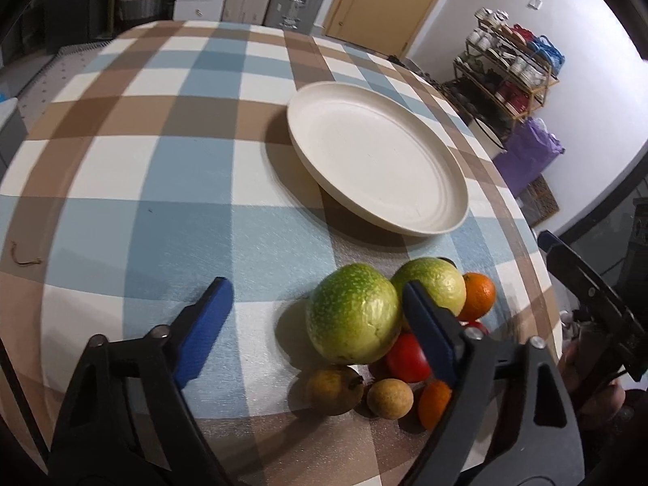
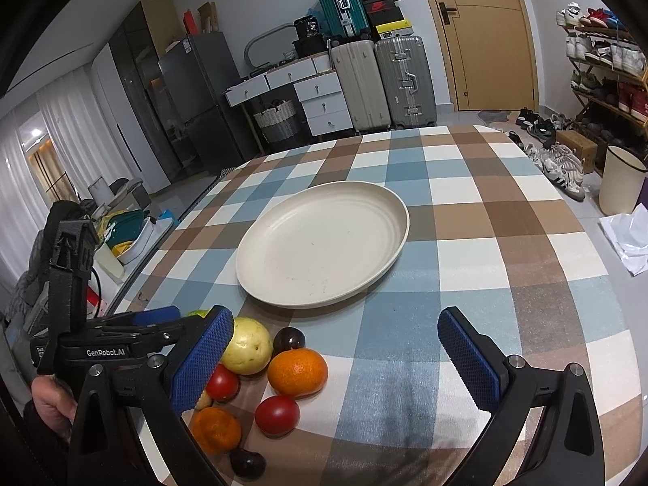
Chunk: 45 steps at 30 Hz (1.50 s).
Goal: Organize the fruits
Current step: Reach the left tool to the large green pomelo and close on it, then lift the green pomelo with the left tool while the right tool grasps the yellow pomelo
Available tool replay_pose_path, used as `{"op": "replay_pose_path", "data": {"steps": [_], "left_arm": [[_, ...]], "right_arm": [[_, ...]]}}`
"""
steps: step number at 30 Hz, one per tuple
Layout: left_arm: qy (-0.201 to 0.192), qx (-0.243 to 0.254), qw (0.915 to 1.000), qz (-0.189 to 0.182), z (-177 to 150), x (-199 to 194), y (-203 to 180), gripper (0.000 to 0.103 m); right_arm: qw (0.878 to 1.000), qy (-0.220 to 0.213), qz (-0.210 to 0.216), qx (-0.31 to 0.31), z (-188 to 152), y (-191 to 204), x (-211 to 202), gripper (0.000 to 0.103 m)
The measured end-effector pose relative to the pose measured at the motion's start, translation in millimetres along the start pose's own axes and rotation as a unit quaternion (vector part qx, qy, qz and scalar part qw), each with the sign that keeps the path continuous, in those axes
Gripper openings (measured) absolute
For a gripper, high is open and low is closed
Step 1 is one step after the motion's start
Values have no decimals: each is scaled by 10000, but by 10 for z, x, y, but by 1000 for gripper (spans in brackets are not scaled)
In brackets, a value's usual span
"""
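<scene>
A white plate [image 1: 376,158] lies empty on the checked tablecloth; it also shows in the right wrist view [image 2: 324,243]. A pile of fruit sits in front of it: two green guavas [image 1: 352,316], oranges [image 2: 297,372], red tomatoes [image 2: 277,415], dark plums [image 2: 288,338] and small brown fruits [image 1: 389,399]. My left gripper [image 1: 316,295] is open, with the nearer guava between its fingers, untouched as far as I can tell. My right gripper [image 2: 336,328] is open and empty, just right of the pile.
The table edge [image 1: 538,267] runs close to the right of the fruit. Suitcases [image 2: 380,81], drawers and a shoe rack [image 2: 607,77] stand beyond the table. A white bin [image 2: 621,180] stands on the floor at the right.
</scene>
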<state>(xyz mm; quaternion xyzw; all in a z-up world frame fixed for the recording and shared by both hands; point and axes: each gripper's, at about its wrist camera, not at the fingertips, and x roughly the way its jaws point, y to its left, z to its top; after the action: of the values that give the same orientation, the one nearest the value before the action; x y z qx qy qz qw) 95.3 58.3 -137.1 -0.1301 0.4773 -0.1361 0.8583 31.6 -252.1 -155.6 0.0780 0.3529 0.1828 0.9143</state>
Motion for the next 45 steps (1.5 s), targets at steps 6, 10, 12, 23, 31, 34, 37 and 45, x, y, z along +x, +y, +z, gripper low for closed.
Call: {"op": "replay_pose_path", "data": {"steps": [6, 10, 12, 23, 31, 34, 37, 45], "left_arm": [[140, 12, 9986, -519, 21, 88, -2, 52], [201, 25, 9972, -716, 39, 114, -10, 45], [208, 19, 9968, -772, 23, 96, -1, 45], [-123, -236, 9966, -782, 35, -173, 184, 45], [-392, -354, 9954, -804, 16, -459, 376, 45], [-449, -395, 9950, -806, -1, -531, 450, 45], [-494, -432, 9946, -798, -14, -596, 533, 45], [-539, -500, 9942, -788, -84, -639, 653, 45]], "right_arm": [[10000, 7, 1, 21, 7, -10, 8, 103], [10000, 15, 60, 35, 9, -13, 5, 103], [9998, 30, 171, 39, 12, -6, -5, 103], [9991, -66, 390, -142, 27, 136, -77, 103], [9963, 53, 698, -501, 8, 401, -5, 103], [9955, 184, 712, -604, -3, 487, 70, 103], [9945, 341, 720, -685, -17, 555, 158, 103], [9887, 846, 570, -1095, -74, 738, 419, 103]]}}
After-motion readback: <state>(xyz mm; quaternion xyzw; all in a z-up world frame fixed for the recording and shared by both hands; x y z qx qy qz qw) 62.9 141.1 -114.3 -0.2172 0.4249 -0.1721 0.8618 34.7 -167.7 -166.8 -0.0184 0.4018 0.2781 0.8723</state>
